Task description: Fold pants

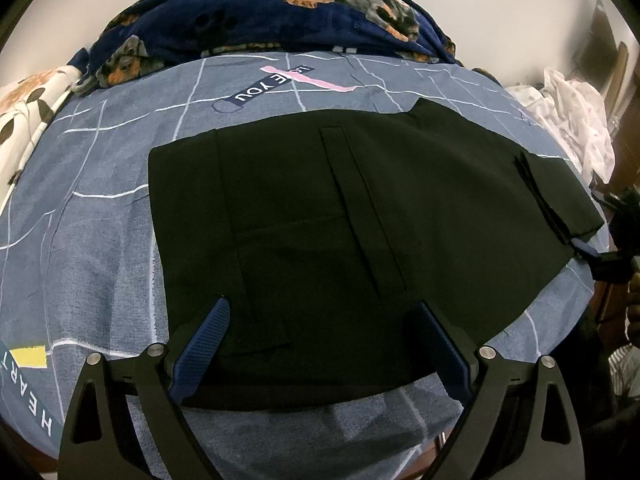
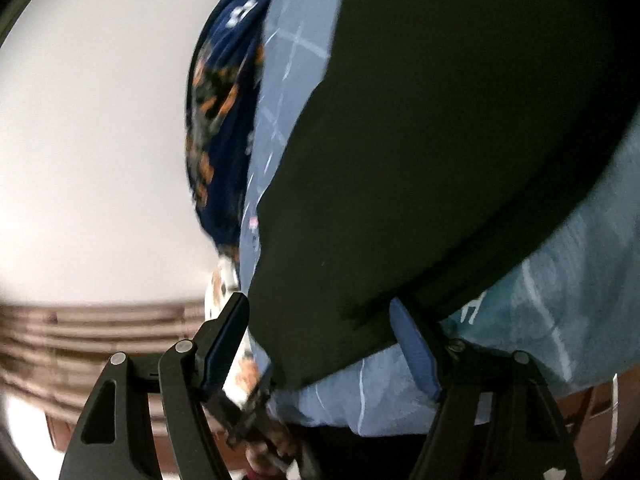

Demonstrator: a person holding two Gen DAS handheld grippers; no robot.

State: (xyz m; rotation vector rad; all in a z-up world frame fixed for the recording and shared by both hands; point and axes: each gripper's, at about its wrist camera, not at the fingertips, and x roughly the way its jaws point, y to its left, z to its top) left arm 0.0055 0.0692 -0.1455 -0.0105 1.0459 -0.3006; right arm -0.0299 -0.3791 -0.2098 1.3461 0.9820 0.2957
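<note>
Both my claws spread over black pants on the bed.

My left claw (image 1: 322, 312) is spread wide above the near edge of the pants (image 1: 360, 216), pinching nothing. My right claw (image 2: 320, 312) is spread too, the pants' end between its fingers; contact is too blurred to tell. Only the left view shows the whole pants, flat on the blue sheet (image 1: 92, 240), long axis left-right, a dog-print blanket (image 1: 256, 12) behind. The right view is a tilted close-up.
</note>
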